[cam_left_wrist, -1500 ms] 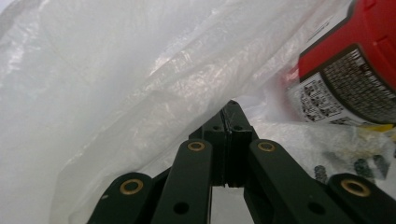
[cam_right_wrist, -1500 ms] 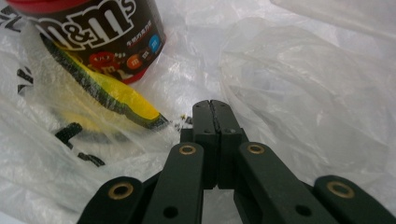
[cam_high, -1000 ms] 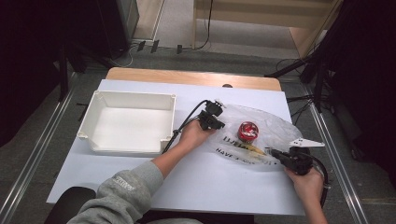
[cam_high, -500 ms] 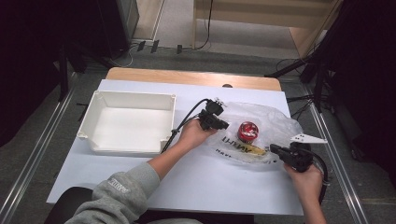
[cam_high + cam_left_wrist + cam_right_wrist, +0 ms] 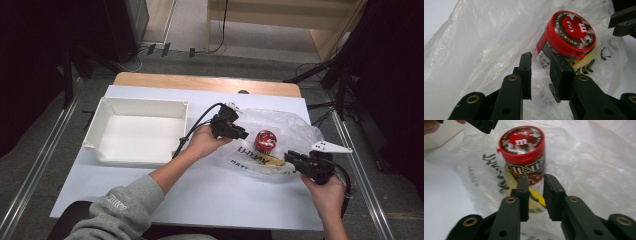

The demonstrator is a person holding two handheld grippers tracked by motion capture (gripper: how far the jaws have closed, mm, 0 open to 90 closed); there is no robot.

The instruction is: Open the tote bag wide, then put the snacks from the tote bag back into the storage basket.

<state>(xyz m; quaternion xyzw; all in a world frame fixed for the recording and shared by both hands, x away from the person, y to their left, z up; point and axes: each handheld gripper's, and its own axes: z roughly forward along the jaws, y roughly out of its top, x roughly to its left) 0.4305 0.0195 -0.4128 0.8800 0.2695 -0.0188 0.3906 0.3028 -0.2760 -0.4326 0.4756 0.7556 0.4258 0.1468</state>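
High view looks down; both gripper views closely face the candy tub (image 5: 265, 140) from opposite sides.

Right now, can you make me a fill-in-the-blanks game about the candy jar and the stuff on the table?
1. The lid of the candy jar is colored ____.
2. The jar stands on a crinkly clear plastic ____.
3. The white tray lies on the table on the side of the person's ____ hand.
4. Nothing is pinched between the jaws of the left gripper or the right gripper, so both are ____.

Missing words: red; bag; left; open
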